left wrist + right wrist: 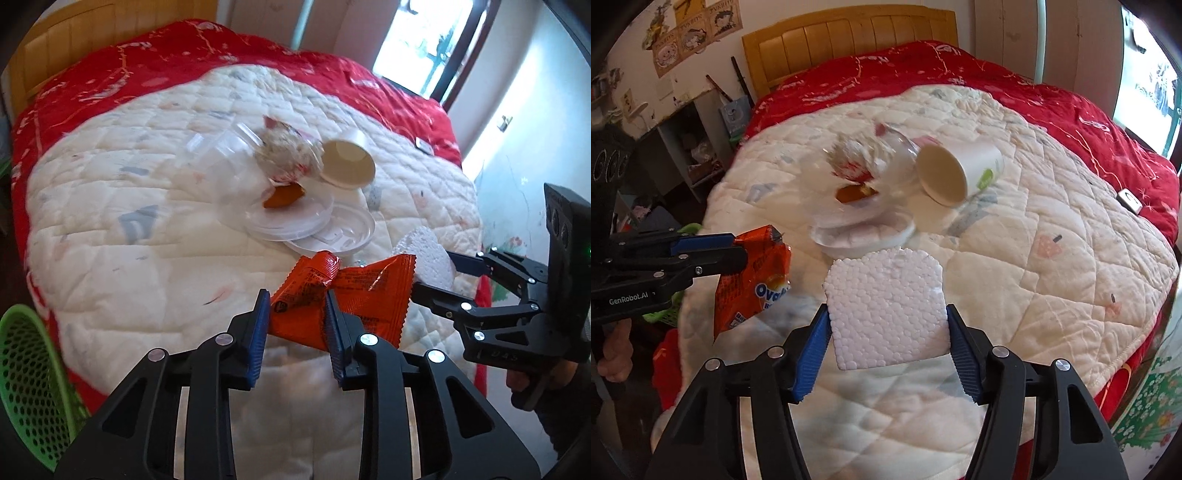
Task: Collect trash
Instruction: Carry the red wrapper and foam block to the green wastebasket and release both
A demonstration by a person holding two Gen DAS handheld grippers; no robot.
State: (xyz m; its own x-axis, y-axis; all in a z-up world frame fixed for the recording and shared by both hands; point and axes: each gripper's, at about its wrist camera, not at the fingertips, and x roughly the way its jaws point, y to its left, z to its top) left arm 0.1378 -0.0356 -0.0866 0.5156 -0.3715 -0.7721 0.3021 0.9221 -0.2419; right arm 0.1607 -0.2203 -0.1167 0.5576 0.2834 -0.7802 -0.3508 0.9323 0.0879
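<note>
My left gripper [295, 314] is shut on an orange snack wrapper [354, 291] and holds it above the white quilt [129, 221]; the wrapper also shows in the right wrist view [753, 280]. My right gripper [886, 321] is shut on a white styrofoam piece [886, 310], also seen in the left wrist view [428, 254]. Further back on the bed lie a tipped white paper cup [960, 173], clear plastic containers and lids [314, 221] and a crumpled wrapper [288, 151].
A green perforated basket [29, 380] stands at the lower left beside the bed. A red blanket [1071, 107] covers the far side, with a small grey device [1130, 199] on it. A wooden headboard [849, 33] and cluttered shelves [690, 144] stand behind.
</note>
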